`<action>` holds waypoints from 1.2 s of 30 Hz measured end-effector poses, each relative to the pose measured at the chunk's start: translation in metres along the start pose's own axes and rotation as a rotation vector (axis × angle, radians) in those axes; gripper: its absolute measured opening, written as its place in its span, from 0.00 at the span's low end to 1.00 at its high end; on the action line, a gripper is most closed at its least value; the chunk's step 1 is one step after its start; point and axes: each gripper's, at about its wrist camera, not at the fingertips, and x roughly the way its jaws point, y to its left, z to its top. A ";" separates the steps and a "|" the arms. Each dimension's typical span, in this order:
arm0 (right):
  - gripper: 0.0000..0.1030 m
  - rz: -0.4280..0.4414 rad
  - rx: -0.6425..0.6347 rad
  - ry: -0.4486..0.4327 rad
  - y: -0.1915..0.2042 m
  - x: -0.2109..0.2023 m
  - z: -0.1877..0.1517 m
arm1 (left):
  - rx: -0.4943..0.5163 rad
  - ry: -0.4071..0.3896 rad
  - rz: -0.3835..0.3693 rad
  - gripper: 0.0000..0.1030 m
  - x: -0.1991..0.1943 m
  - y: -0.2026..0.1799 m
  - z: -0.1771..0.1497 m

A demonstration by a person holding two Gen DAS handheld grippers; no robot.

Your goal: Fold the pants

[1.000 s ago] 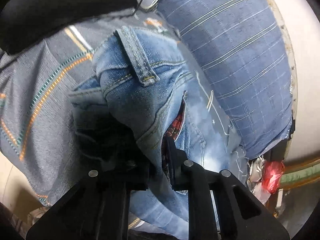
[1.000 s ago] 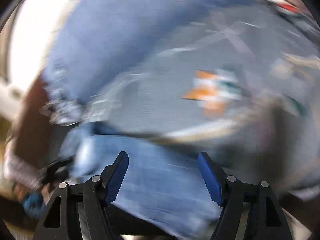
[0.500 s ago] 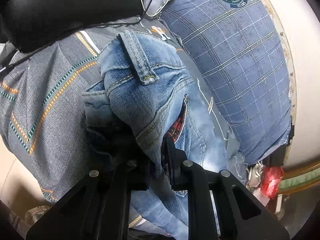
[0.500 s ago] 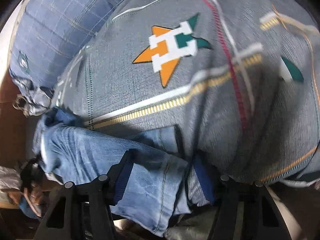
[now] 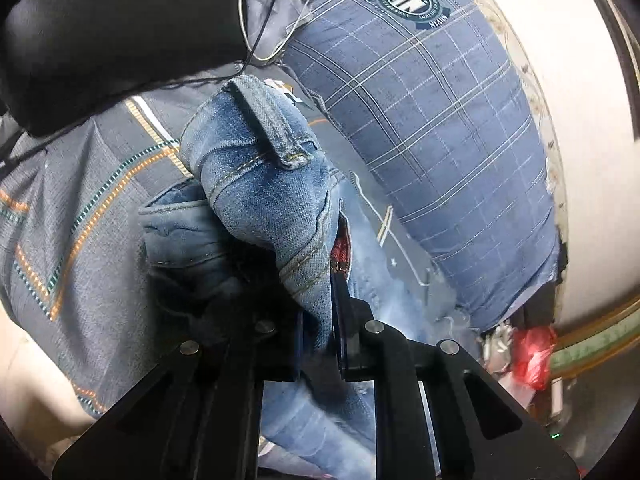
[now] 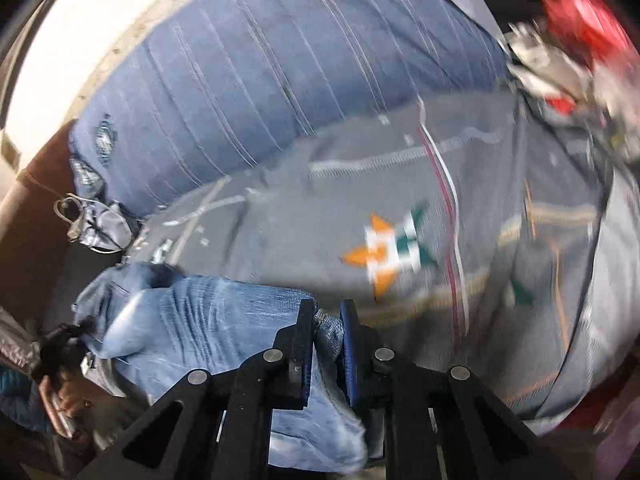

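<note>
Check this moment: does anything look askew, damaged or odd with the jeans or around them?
Nothing looks damaged. The jeans are bunched rather than flat, pinched by the left gripper near a belt loop and by the closing right gripper at a hem. Loose cables lie on the bedspread.

Jeans (image 5: 264, 200): faded blue denim, coarse twill weave, matt, tan topstitching along seams and belt loop. Blanket (image 5: 80, 248) under the jeans: grey woven cloth, matt, with orange, green and white stitched bands. Pillow (image 5: 432, 128) beside the jeans: blue checked cloth, slightly slubbed, printed round emblem. Left gripper (image 5: 318, 344) and right gripper (image 6: 326, 344): matt black plastic with bright metal pins. Right fingers (image 6: 348, 336): blue pads.
</note>
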 end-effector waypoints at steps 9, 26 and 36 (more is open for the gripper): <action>0.13 0.057 0.151 0.265 -0.030 0.081 -0.021 | -0.063 0.049 0.022 0.11 0.000 0.023 0.005; 0.42 0.075 0.273 0.451 -0.044 0.113 -0.066 | -0.040 0.075 0.060 0.11 0.006 0.019 0.005; 0.09 -0.071 0.123 0.349 -0.008 0.090 -0.081 | -0.055 0.095 0.046 0.11 0.005 0.021 0.005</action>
